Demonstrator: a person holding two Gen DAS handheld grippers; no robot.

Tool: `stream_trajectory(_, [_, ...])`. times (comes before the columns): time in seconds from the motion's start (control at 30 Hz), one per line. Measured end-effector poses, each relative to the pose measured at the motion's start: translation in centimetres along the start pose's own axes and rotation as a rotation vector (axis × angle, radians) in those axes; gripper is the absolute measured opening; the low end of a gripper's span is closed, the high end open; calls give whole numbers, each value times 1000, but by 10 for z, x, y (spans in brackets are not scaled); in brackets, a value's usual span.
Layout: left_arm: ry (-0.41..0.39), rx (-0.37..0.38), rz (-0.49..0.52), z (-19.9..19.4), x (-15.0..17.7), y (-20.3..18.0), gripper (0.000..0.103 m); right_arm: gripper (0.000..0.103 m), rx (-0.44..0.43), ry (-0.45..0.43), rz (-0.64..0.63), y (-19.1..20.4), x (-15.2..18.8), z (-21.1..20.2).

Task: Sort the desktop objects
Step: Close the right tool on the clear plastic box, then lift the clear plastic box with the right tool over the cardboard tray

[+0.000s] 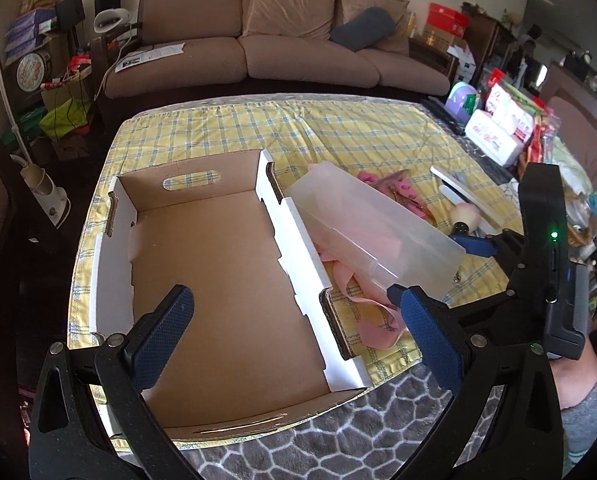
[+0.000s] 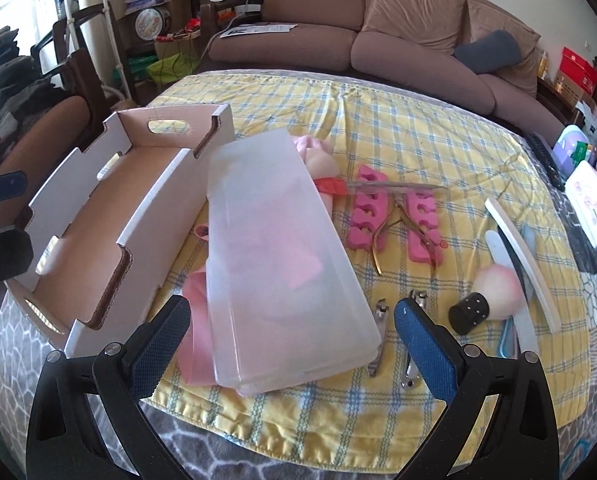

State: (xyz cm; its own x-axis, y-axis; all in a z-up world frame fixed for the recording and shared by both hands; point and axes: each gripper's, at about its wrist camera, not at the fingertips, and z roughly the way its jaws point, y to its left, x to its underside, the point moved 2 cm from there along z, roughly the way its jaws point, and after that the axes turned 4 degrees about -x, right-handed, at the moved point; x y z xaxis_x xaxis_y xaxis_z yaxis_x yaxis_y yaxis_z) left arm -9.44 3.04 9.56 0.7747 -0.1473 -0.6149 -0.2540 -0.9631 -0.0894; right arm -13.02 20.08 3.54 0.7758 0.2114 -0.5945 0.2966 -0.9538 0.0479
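Observation:
An empty white cardboard tray (image 1: pixel 110 224) (image 2: pixel 154 200) stands on the left of the yellow checked cloth. My left gripper (image 1: pixel 294 308) hovers open over its near end, holding nothing. Just right of the tray, a translucent plastic box (image 1: pixel 370 224) (image 2: pixel 282 248) lies tilted on pink fabric (image 1: pixel 372 320) (image 2: pixel 196 344). My right gripper (image 2: pixel 292 316) is open, its fingers on either side of the box's near end without touching it. Pink toe separators (image 2: pixel 366 212), cuticle nippers (image 2: pixel 394 232), two nail clippers (image 2: pixel 378 328), a powder brush (image 2: pixel 486 296) and nail files (image 2: pixel 526 264) lie to the right.
A red-handled tool (image 2: pixel 330 186) pokes out from behind the plastic box. Tissue packs and clutter (image 1: pixel 498 128) crowd the table's right edge. A brown sofa (image 1: pixel 258 40) stands behind the table, and a grey patterned rug (image 1: pixel 358 432) shows below its near edge. A grey sleeve (image 1: pixel 590 408) is at the right.

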Motion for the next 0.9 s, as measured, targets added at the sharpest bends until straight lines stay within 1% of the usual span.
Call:
stream_trajectory(0.07, [16, 24, -8, 2, 1, -2, 103, 95, -16, 5, -2, 0, 0, 3])
stream_trajectory(0.1, [24, 34, -15, 3, 1, -2, 103, 84, -23, 13, 1, 0, 0, 4])
stream_trajectory(0.13, [29, 46, -22, 4, 1, -3, 103, 82, -34, 26, 7, -1, 0, 6])
stream_trajectory(0.23, [43, 85, -44, 3, 1, -6, 103, 81, -67, 9, 42, -5, -1, 3])
stream_trajectory(0.27, [51, 111, -56, 3, 1, -7, 103, 81, -70, -2, 54, -6, -1, 0])
stream_trajectory(0.33, [80, 194, -96, 3, 3, -9, 103, 80, -97, -15, 96, -11, -2, -6])
stream_trajectory(0.4, [116, 288, -151, 6, 4, -12, 103, 80, -147, -13, 160, -17, -2, -11])
stream_trajectory(0.5, [156, 395, -231, 9, 3, -15, 103, 79, -233, -24, 279, -28, 0, -24])
stream_trajectory(0.57, [177, 457, -289, 13, 1, -16, 103, 79, -297, -37, 384, -39, 6, -32])
stream_trajectory(0.6, [186, 474, -313, 15, -1, -19, 103, 78, -325, -45, 430, -44, 10, -36])
stream_trajectory(0.67, [216, 477, -344, 23, -1, -23, 102, 77, -389, -63, 532, -56, 19, -44])
stream_trajectory(0.77, [265, 528, -440, 36, 6, -27, 101, 75, -473, -88, 633, -63, 31, -55])
stream_trajectory(0.87, [293, 559, -510, 49, 15, -31, 99, 75, -512, -109, 674, -64, 41, -66])
stream_trajectory(0.9, [302, 563, -520, 54, 18, -33, 95, 75, -512, -110, 669, -62, 44, -69])
